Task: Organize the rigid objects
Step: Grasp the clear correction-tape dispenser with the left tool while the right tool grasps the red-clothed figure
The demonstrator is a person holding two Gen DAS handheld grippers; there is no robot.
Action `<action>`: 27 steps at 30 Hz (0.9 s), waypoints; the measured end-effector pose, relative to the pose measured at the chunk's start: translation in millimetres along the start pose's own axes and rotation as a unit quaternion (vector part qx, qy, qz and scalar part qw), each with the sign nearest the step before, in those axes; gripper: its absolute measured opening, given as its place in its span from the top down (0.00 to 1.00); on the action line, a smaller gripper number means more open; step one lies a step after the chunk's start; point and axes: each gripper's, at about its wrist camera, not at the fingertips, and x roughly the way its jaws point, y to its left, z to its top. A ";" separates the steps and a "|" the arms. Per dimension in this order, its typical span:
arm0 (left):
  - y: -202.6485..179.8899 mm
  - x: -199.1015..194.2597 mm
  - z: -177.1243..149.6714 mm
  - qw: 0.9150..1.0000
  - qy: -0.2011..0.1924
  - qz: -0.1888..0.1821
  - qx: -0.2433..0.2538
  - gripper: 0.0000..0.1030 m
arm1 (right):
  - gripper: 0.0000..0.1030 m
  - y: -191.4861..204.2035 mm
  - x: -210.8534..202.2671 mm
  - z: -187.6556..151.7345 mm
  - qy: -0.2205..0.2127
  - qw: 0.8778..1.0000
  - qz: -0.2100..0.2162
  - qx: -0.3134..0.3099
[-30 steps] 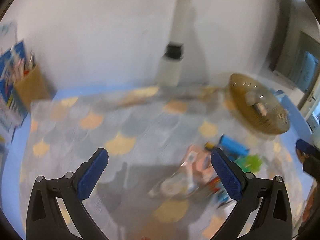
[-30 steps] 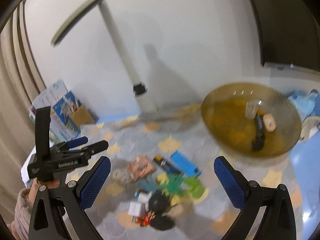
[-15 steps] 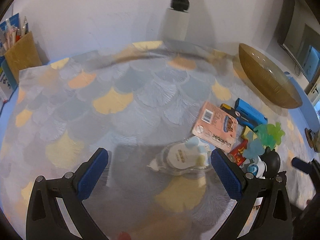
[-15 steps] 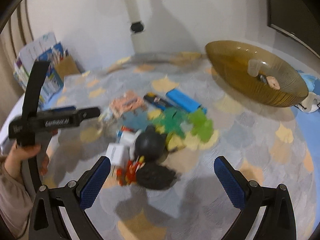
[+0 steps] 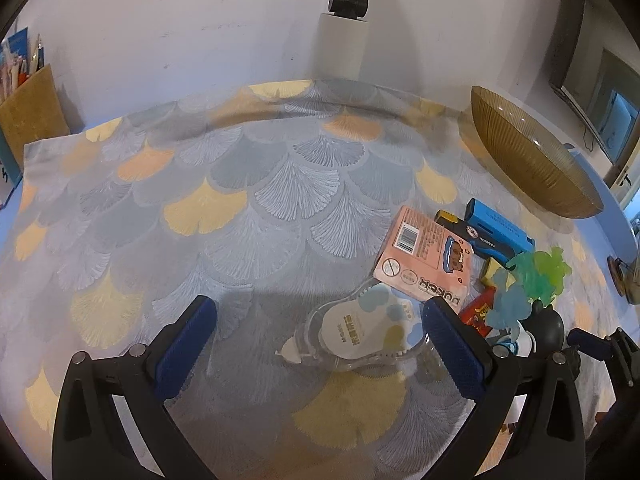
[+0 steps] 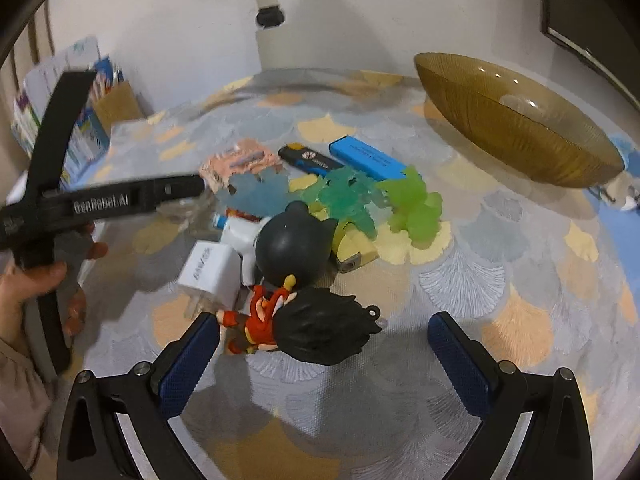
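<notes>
A pile of small objects lies on a scale-patterned cloth. My left gripper (image 5: 320, 340) is open and empty, low over a clear correction-tape dispenser (image 5: 356, 332) that sits between its fingers. A pink card pack (image 5: 424, 260) and a blue box (image 5: 496, 232) lie beyond. My right gripper (image 6: 324, 356) is open and empty just above a red-and-black figurine (image 6: 304, 328). Behind it are a black round toy (image 6: 292, 248), a white charger (image 6: 208, 272), green jelly shapes (image 6: 412, 208) and the blue box (image 6: 368, 158). An amber glass bowl (image 6: 516, 128) stands at the back right.
A white lamp post (image 5: 344, 36) stands at the back wall. A cardboard holder with pens (image 5: 28, 108) and boxes stand at the left. The left gripper's body (image 6: 100, 200) and the hand on it reach in from the left in the right wrist view.
Both grippers have dropped low and moved in toward the pile. The left one now straddles the tape dispenser; the right one hovers at the figurine. Both stayed open.
</notes>
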 end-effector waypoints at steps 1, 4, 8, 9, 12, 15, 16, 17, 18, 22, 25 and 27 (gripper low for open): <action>0.7 -0.6 -0.6 1.000 0.000 0.000 0.000 0.00 | 0.00 3.8 1.8 -0.8 0.005 1.000 -0.014 -0.011; 0.7 -0.3 -0.6 1.000 0.000 0.000 0.000 0.00 | 0.00 5.8 3.9 0.1 0.008 1.000 -0.025 -0.010; 0.7 -0.7 -0.9 1.000 0.000 0.001 -0.003 0.00 | 0.00 3.9 3.9 0.6 0.008 1.000 -0.028 -0.008; -0.8 0.0 -0.2 1.000 -0.001 0.003 -0.005 0.00 | 0.00 4.0 3.8 0.7 0.008 1.000 -0.028 -0.008; -7.7 2.9 1.0 1.000 -0.001 0.008 -0.011 0.00 | 0.00 4.2 3.9 0.4 0.008 1.000 -0.028 -0.008; -26.1 11.7 1.7 0.998 0.018 0.047 0.025 0.00 | 0.00 4.1 3.9 0.4 0.008 1.000 -0.028 -0.008; -34.7 14.6 1.5 0.996 0.023 0.069 0.045 0.00 | 0.00 4.1 3.8 0.5 0.008 1.000 -0.028 -0.008; -38.0 14.6 0.8 0.996 0.022 0.072 0.046 0.00 | 0.00 4.2 3.6 0.2 0.008 1.000 -0.028 -0.008; -36.0 15.5 0.5 0.997 0.024 0.066 0.032 0.00 | 0.00 4.1 3.6 0.3 0.008 1.000 -0.028 -0.008; -35.0 15.5 0.3 0.997 0.023 0.068 0.025 0.00 | 0.00 4.5 4.8 0.5 0.008 1.000 -0.028 -0.008; -35.5 15.8 0.4 0.997 0.023 0.068 0.025 0.00 | 0.02 4.2 3.7 -0.8 0.005 1.000 -0.026 -0.007; -35.1 14.7 0.2 0.997 0.021 0.066 0.024 0.09 | 0.26 4.7 0.4 -1.8 -0.003 0.999 -0.031 -0.006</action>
